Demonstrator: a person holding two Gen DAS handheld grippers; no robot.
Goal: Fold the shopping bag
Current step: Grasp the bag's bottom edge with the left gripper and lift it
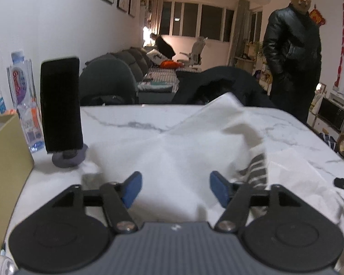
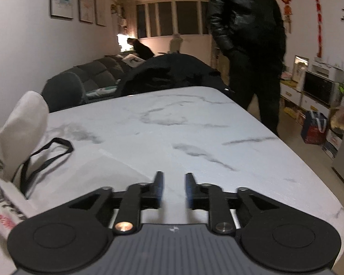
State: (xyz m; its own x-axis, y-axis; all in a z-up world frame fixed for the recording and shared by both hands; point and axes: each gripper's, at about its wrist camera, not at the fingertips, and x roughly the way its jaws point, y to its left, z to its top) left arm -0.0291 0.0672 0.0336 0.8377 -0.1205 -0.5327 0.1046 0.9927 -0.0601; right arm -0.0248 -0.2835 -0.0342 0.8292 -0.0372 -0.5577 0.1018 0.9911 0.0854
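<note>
White marble-patterned table (image 2: pixel 195 123) fills both views, with a person in a black jacket (image 1: pixel 291 52) standing at its far side. On it the white shopping bag (image 1: pixel 183 146) lies rumpled, one part lifted, its black handle (image 2: pixel 45 158) looped flat. Left gripper (image 1: pixel 175 189) hangs spread over the fabric; right gripper (image 2: pixel 173 189) sits narrowly parted, pinching nothing, above bare tabletop.

White fabric shopping bag (image 1: pixel 172 151) lying rumpled on the marble table (image 1: pixel 130 119), directly ahead of the left tool (image 1: pixel 174 189), one corner raised in a peak. Grey striped print shows at its right. Black handles (image 2: pixel 45 158) lie left of the right tool (image 2: pixel 173 189).
</note>
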